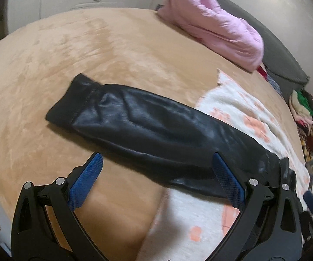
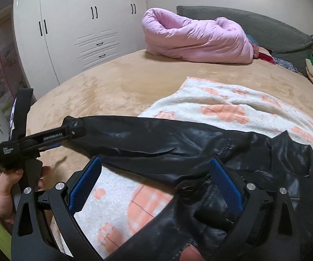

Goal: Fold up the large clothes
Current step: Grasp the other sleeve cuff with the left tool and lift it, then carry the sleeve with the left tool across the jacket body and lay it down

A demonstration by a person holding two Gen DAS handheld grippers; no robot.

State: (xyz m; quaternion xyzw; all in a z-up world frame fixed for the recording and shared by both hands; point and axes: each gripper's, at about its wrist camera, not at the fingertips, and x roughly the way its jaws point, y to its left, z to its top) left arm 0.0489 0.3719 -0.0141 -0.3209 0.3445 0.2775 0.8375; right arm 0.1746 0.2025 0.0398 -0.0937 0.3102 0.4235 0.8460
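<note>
On the bed (image 2: 117,82), the jacket (image 2: 200,152) lies unfolded, its sleeve (image 1: 134,119) stretched out; folding has barely begun. Left gripper (image 1: 156,171) and right gripper (image 2: 154,174) both gape, holding nothing.

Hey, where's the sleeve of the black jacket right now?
The black jacket sleeve lies stretched across the tan bedspread, cuff pointing left, its shoulder end resting on the white-and-peach blanket; the pink duvet sits farther back.
</note>
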